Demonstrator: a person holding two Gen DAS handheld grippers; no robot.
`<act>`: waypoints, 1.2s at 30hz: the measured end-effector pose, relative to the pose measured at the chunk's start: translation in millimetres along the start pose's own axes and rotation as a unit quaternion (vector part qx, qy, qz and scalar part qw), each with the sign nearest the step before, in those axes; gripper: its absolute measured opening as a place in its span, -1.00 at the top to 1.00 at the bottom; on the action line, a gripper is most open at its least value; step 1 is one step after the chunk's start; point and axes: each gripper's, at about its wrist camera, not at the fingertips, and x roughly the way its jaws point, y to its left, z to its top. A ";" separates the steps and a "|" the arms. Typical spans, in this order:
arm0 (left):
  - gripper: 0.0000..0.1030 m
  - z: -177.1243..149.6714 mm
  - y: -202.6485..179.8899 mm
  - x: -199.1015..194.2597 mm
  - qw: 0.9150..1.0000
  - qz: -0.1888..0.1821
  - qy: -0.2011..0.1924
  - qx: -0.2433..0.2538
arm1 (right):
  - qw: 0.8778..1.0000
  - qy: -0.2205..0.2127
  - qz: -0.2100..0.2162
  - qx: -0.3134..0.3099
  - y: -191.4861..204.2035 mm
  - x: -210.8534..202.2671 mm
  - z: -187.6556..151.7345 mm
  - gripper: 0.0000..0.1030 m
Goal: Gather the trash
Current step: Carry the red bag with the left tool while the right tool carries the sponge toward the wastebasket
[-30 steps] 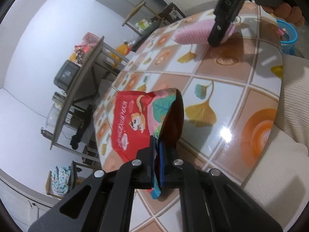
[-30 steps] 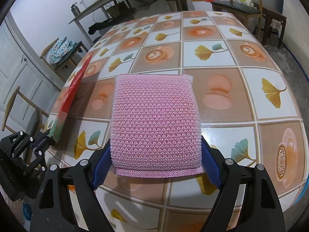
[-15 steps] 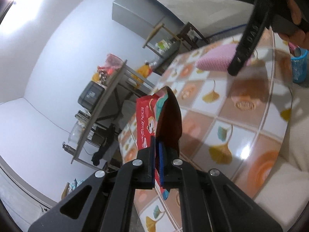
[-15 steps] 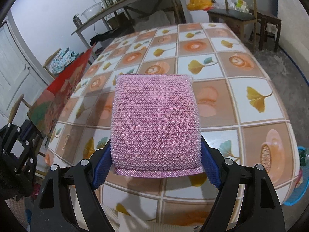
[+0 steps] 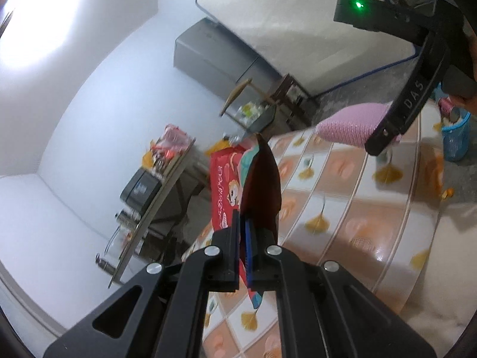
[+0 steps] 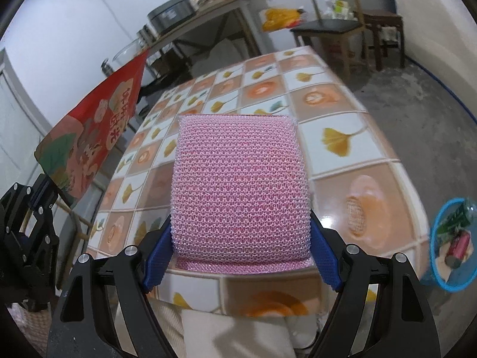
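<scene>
The left gripper point(image 5: 246, 232) is fully closed, its blue-padded fingers point(image 5: 249, 238) pinching the lower edge of a red snack bag point(image 5: 226, 179), which stands upright above the jaws and clear of the tabletop; printed characters and a cartoon figure show on the bag's red face, and its inner side appears dark. In the right wrist view the same bag point(image 6: 92, 137) hangs at the left of the scene, above the table's left edge, with the left gripper's black frame below it. The right gripper point(image 6: 241, 247) stands wide, its blue pads point(image 6: 325, 256) pressed against both sides of a pink mesh scouring pad point(image 6: 241, 191), which fills the gap between them and is held above the table. The left wrist view shows that pad point(image 5: 351, 122) at the far right, raised off the surface, partly behind one black finger of the right gripper. The table point(image 6: 342, 137) is covered in a glossy tile-pattern cloth of orange squares and yellow leaves. A blue basket point(image 6: 438, 268) sits on the floor to the right of the table, near its near corner, and holds a red can and green packaging. A wooden chair point(image 6: 331, 26) stands beyond the table's far end, and a side table point(image 6: 208, 21) with a dark appliance stands at the far left against the wall.
</scene>
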 end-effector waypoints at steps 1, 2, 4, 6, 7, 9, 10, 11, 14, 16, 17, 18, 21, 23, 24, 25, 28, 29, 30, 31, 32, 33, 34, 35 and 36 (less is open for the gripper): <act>0.95 5.8 -1.7 0.7 1.000 -0.003 -0.008 0.001 | 1.000 -0.006 -0.003 0.006 -6.0 -6.9 -1.3 -0.48; 0.95 14.6 -5.5 1.1 1.000 -0.009 -0.018 0.002 | 1.000 -0.011 -0.006 0.011 -11.2 -12.6 -2.4 -0.48; 0.95 29.3 -12.2 1.8 0.999 -0.020 -0.035 0.003 | 0.999 -0.022 -0.013 0.024 -25.6 -26.9 -4.6 -0.48; 0.95 46.9 -21.0 1.8 0.998 -0.033 -0.056 0.005 | 0.998 -0.034 -0.023 0.038 -40.0 -40.9 -6.8 -0.48; 0.95 53.5 -24.6 2.7 0.997 -0.039 -0.064 0.006 | 0.998 -0.040 -0.029 0.045 -47.9 -48.1 -8.2 -0.48; 0.95 73.9 -36.1 2.5 0.995 -0.056 -0.087 0.010 | 0.996 -0.053 -0.043 0.062 -65.5 -63.4 -11.3 -0.48; 0.95 82.1 -41.2 3.1 0.993 -0.064 -0.096 0.011 | 0.995 -0.059 -0.049 0.068 -72.2 -69.3 -12.9 -0.48; 0.95 92.3 -47.9 4.1 0.991 -0.075 -0.106 0.013 | 0.993 -0.066 -0.057 0.079 -82.9 -78.3 -15.5 -0.48; 0.95 120.8 -65.9 7.5 0.986 -0.108 -0.128 0.017 | 0.987 -0.084 -0.083 0.109 -113.8 -99.3 -23.6 -0.48; 0.95 136.6 -79.6 9.4 0.982 -0.129 -0.137 0.017 | 0.981 -0.095 -0.102 0.133 -137.0 -114.5 -32.2 -0.48; 0.95 148.6 -89.5 11.6 0.980 -0.140 -0.143 0.019 | 0.978 -0.099 -0.111 0.145 -148.1 -121.4 -36.9 -0.48; 0.95 154.8 -96.2 11.2 0.978 -0.146 -0.146 0.019 | 0.975 -0.103 -0.119 0.156 -158.5 -127.6 -41.3 -0.48; 0.95 184.0 -127.5 14.1 0.971 -0.181 -0.156 0.019 | 0.963 -0.115 -0.145 0.194 -191.6 -146.2 -56.9 -0.48; 0.95 204.0 -152.7 15.2 0.965 -0.204 -0.162 0.024 | 0.954 -0.121 -0.165 0.221 -215.9 -157.3 -69.5 -0.48; 0.95 210.4 -162.5 17.3 0.963 -0.214 -0.162 0.027 | 0.951 -0.122 -0.170 0.228 -222.2 -159.6 -73.0 -0.48; 0.95 216.9 -174.5 19.2 0.961 -0.224 -0.161 0.029 | 0.946 -0.124 -0.179 0.242 -234.3 -163.5 -79.7 -0.48; 0.95 237.8 -215.7 29.2 0.954 -0.257 -0.149 0.033 | 0.933 -0.125 -0.200 0.272 -262.7 -168.5 -95.0 -0.48; 0.95 244.4 -232.1 33.9 0.952 -0.269 -0.141 0.033 | 0.929 -0.125 -0.205 0.283 -270.9 -168.1 -99.8 -0.48; 0.95 248.2 -242.1 37.3 0.951 -0.275 -0.137 0.034 | 0.924 -0.124 -0.210 0.296 -283.4 -168.6 -105.8 -0.48; 0.95 252.9 -255.6 41.7 0.950 -0.280 -0.132 0.037 | 0.920 -0.123 -0.214 0.304 -290.9 -168.1 -109.7 -0.48; 0.95 256.8 -272.4 46.5 0.949 -0.284 -0.127 0.043 | 0.915 -0.120 -0.220 0.315 -301.4 -166.9 -113.8 -0.48; 0.95 258.0 -284.7 50.8 0.948 -0.288 -0.125 0.047 | 0.913 -0.119 -0.221 0.321 -306.5 -165.1 -114.9 -0.48; 0.95 258.3 -296.8 53.4 0.947 -0.293 -0.121 0.050 | 0.910 -0.117 -0.222 0.331 -316.6 -163.1 -118.7 -0.48; 0.95 259.6 -310.7 58.9 0.946 -0.298 -0.117 0.052 | 0.906 -0.115 -0.223 0.341 -325.9 -160.7 -122.3 -0.48; 0.95 262.0 -321.3 62.6 0.945 -0.303 -0.112 0.053 | 0.904 -0.114 -0.221 0.348 -332.1 -160.7 -126.2 -0.48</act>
